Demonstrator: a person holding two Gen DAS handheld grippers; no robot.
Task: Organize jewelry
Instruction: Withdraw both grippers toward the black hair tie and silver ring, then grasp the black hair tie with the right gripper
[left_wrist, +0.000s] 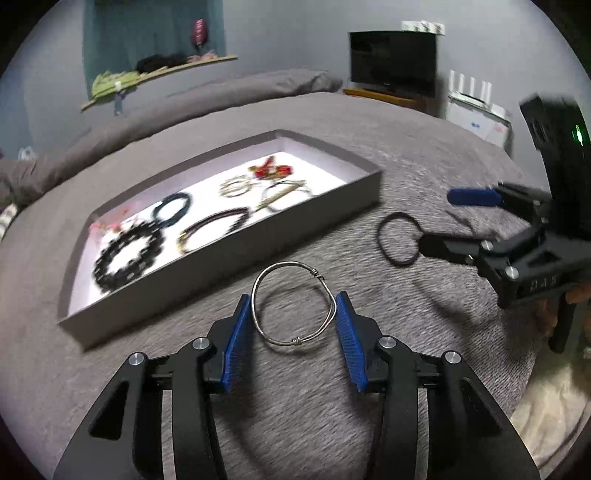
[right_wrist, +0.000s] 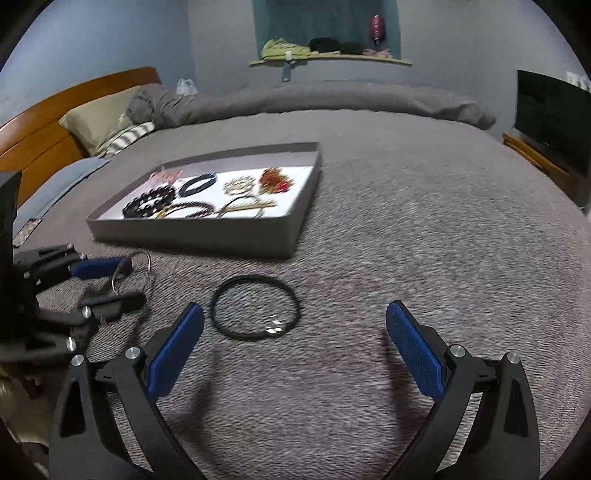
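A silver wire bangle (left_wrist: 293, 303) is gripped between the blue pads of my left gripper (left_wrist: 294, 306), held just above the grey bedspread; it also shows in the right wrist view (right_wrist: 130, 269). A black band (right_wrist: 255, 307) lies flat on the bedspread, ahead and left of my right gripper (right_wrist: 295, 325), which is open and empty. In the left wrist view the band (left_wrist: 399, 239) lies by the right gripper's (left_wrist: 439, 221) lower finger. A grey tray (left_wrist: 236, 266) with a white floor holds several bracelets; it also shows in the right wrist view (right_wrist: 207, 234).
The tray lies on a wide bed with a grey cover (right_wrist: 424, 240). Pillows (right_wrist: 99, 118) and a wooden headboard (right_wrist: 40, 125) are at the far left. A dark TV (left_wrist: 393, 62) on a wooden stand is at the far right.
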